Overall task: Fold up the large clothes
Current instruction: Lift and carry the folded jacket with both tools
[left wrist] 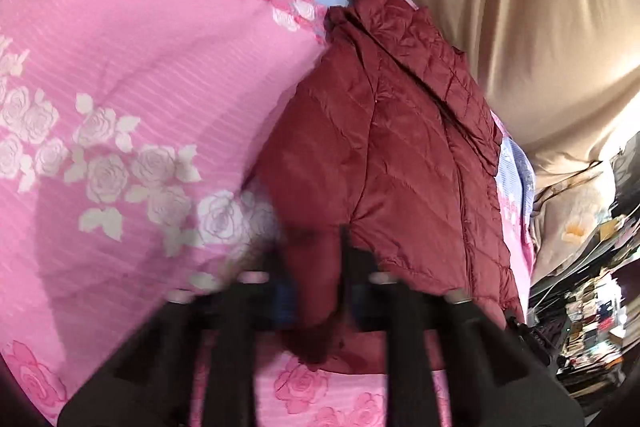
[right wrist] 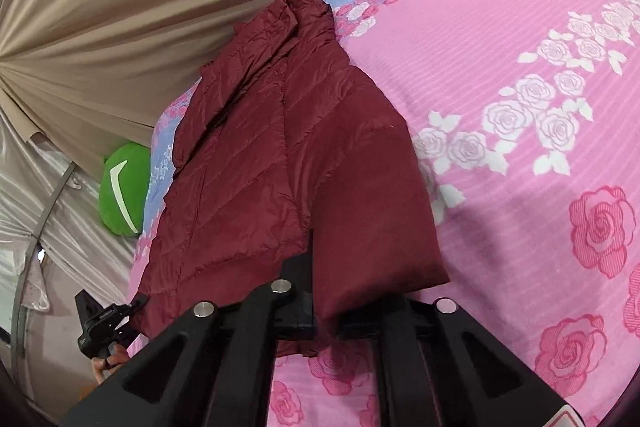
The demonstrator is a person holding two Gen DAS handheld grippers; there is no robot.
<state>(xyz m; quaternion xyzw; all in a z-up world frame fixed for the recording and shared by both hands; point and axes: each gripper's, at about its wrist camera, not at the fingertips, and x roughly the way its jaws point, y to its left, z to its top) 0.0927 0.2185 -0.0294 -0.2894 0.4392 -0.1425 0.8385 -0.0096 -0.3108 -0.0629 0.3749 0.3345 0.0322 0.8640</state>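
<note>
One maroon quilted jacket (left wrist: 384, 131) on my screens, lying along the edge of one pink rose-print bedspread (left wrist: 132, 67) that has a blue floral band. Two grippers. My left gripper (left wrist: 316, 267) is clamped on the jacket's near hem; maroon fabric bunches between its fingers, though that view is motion-blurred. My right gripper (right wrist: 324, 307) is pinched together on the jacket's other near corner, cloth hanging over the black finger (right wrist: 298, 279) and hiding the tips. In the right wrist view the left gripper and one hand (right wrist: 106, 361) holding it show at the lower left, beside the jacket's edge. One beige curtain (right wrist: 120, 7) hangs behind the bed, close to the jacket's collar end. One green cushion (right wrist: 124, 187) with a white mark sits beside the bed. Cluttered shelves (left wrist: 592, 299) at the far right, blurred, contents unreadable.
</note>
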